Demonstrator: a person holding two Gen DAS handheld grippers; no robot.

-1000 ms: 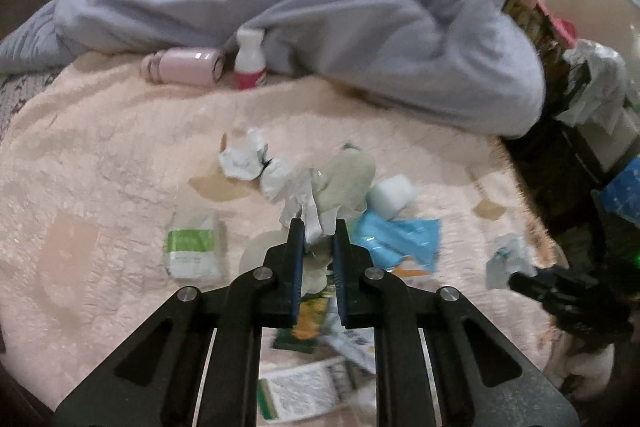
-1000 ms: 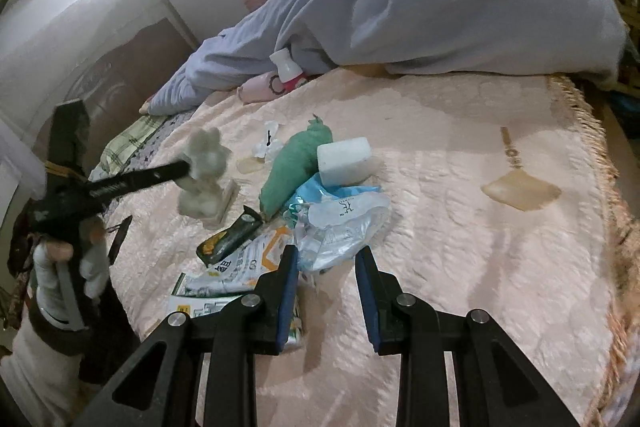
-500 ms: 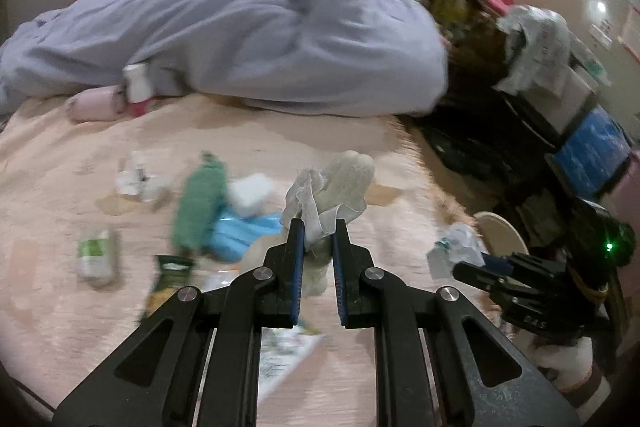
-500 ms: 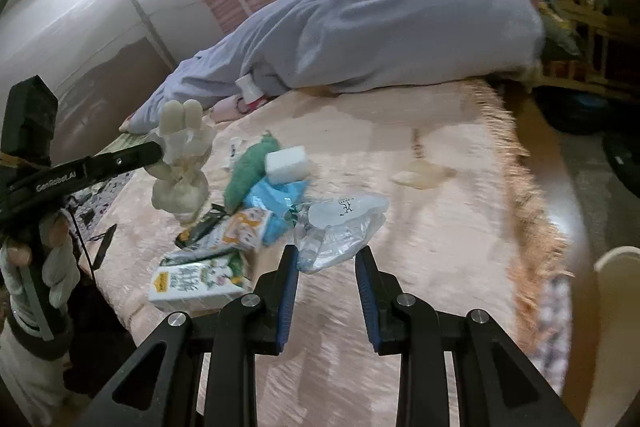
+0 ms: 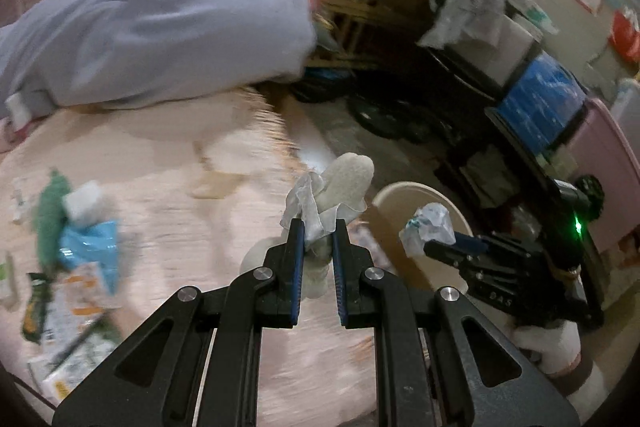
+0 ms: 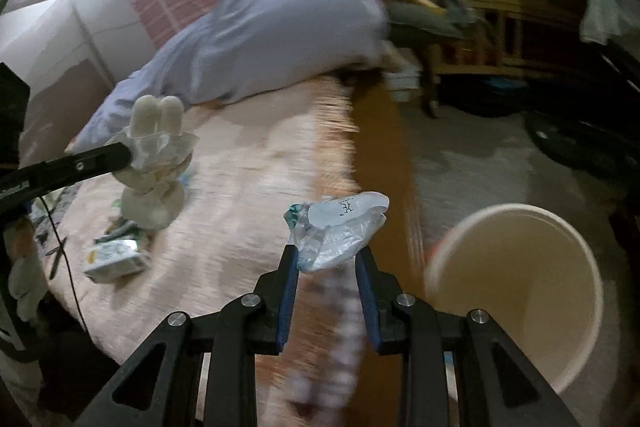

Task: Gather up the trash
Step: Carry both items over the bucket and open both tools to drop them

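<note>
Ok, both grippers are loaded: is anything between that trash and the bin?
Nothing visible. The bin stands open on the floor beside the bed; the right gripper with its clear wrapper is near its rim, the left gripper with crumpled tissue behind.

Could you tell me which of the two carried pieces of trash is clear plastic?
The crumpled clear plastic wrapper in the right tool; the left tool carries opaque whitish padding.

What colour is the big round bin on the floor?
The bin is cream, almost beige. It shows best in the right wrist view.
</note>
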